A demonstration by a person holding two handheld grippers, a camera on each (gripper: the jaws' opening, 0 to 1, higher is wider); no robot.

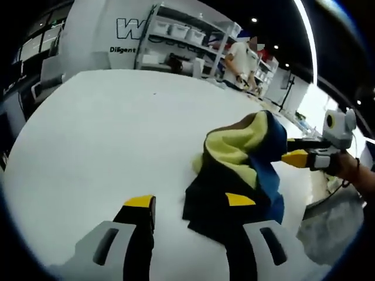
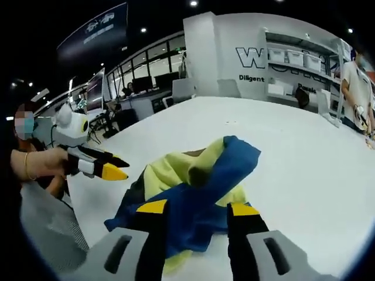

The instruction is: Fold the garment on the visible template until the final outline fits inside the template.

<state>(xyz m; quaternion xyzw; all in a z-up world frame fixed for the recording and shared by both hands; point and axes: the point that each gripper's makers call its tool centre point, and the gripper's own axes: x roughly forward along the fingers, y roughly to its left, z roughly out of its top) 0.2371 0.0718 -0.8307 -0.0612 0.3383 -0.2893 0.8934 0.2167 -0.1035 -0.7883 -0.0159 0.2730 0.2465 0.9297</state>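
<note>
On the white table [image 1: 105,134] the garment [image 2: 193,187], a soft yellow, blue and black piece, lies crumpled in a loose heap, with no template that I can make out. The left gripper [image 1: 190,202] and the right gripper [image 2: 192,206] both hover at the heap with jaws parted, holding nothing. It looks light and floppy, likely to sag and slide, so I'd pinch a blue outer edge or corner, not the bunched middle.
</note>
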